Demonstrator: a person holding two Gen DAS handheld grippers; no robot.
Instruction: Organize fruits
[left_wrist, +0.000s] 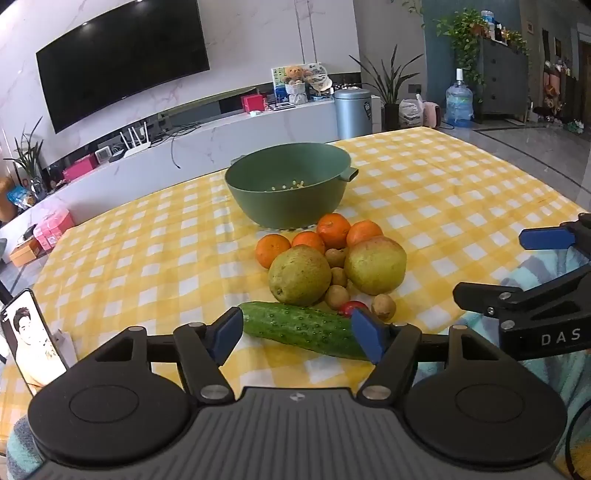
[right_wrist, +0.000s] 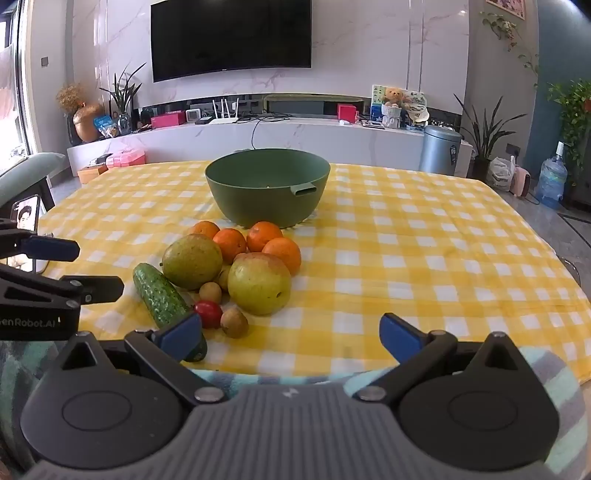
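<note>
Landmark: green bowl (right_wrist: 267, 186) standing on the checked tabletop (right_wrist: 424, 258), toward its far middle.
Bowl contents: no fruit visible inside; only small pale specks at the bottom, too small to identify.
Fruit pile: all heaped just in front of the bowl — four oranges (right_wrist: 264, 235) nearest it, two yellow-green pears (right_wrist: 258, 283) in front of those, small brown round fruits (right_wrist: 234, 322) and a red cherry tomato (right_wrist: 208, 314) nearer still.
Cucumber (left_wrist: 303, 328): farthest from the bowl, lying flat at the pile's near edge.
Left gripper (left_wrist: 295, 338): spread apart, straddling the cucumber, pads not pressing on it.
Right gripper (right_wrist: 291, 338): spread fully, nothing between, over bare cloth in front of the bowl.
Progress: judged at the very start; nothing sorted, every piece left to move.
</note>
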